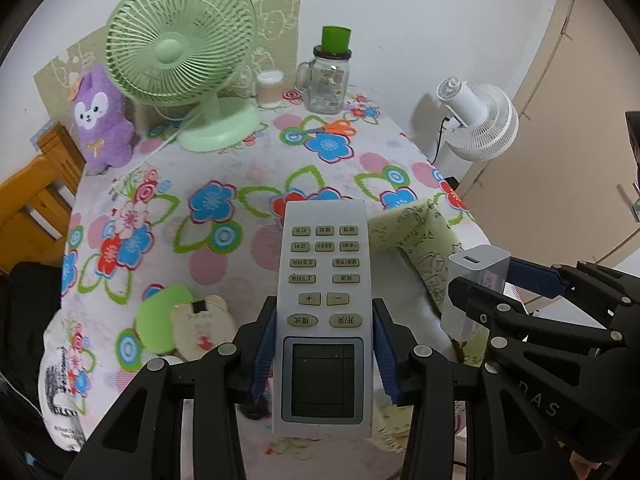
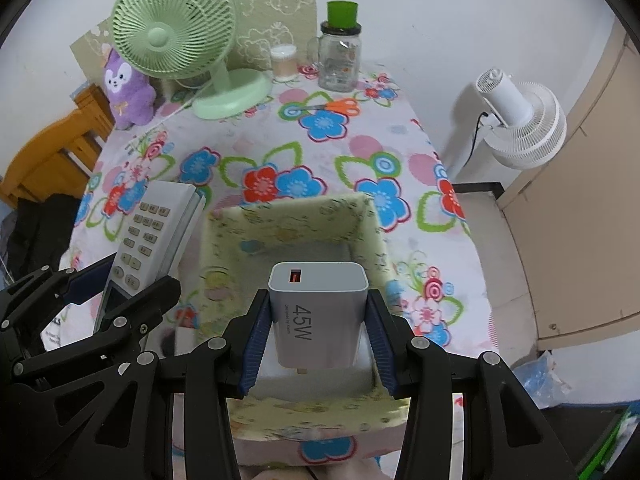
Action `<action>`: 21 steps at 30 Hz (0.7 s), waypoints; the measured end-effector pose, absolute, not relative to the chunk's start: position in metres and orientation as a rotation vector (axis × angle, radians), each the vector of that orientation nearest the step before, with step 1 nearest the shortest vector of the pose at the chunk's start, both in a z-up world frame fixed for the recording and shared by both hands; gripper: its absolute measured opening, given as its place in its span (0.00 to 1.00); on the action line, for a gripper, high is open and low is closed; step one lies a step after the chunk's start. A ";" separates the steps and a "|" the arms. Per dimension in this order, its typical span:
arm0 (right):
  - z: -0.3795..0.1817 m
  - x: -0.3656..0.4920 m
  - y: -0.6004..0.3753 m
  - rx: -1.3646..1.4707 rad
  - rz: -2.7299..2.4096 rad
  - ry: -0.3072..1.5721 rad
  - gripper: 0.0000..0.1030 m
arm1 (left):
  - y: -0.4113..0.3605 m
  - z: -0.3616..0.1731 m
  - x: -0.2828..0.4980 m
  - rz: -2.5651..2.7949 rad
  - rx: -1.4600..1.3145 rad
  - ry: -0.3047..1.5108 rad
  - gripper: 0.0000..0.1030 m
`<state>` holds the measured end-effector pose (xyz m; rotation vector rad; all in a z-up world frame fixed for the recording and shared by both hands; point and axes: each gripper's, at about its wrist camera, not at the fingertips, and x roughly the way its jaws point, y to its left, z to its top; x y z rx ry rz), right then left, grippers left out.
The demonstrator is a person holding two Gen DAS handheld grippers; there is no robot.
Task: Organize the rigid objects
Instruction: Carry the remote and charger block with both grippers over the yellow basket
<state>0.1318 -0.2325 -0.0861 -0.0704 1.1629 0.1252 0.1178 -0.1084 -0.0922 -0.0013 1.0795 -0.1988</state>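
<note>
Two items are held above the floral table (image 2: 280, 148): a remote (image 1: 322, 312), pointing away, pinched by the left gripper (image 1: 324, 344); a charger (image 2: 320, 316) (port forward) clamped by the right gripper (image 2: 318, 344) over the box (image 2: 292, 216).

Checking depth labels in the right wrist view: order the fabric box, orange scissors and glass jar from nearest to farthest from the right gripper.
From the right gripper:
1. Fabric box, directly beneath and ahead.
2. Orange scissors, mid-table, slightly right.
3. Glass jar, far edge by the wall.
</note>
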 end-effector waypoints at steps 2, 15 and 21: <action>-0.091 0.133 -0.240 -0.078 0.130 1.175 0.48 | -0.114 -0.096 0.117 -0.195 -0.008 1.087 0.44; -0.130 0.131 -0.253 -0.158 0.207 1.291 0.48 | -0.133 -0.130 0.099 -0.100 -0.035 1.150 0.44; -0.143 0.131 -0.251 -0.177 0.224 1.330 0.48 | -0.135 -0.138 0.093 -0.055 -0.016 1.143 0.44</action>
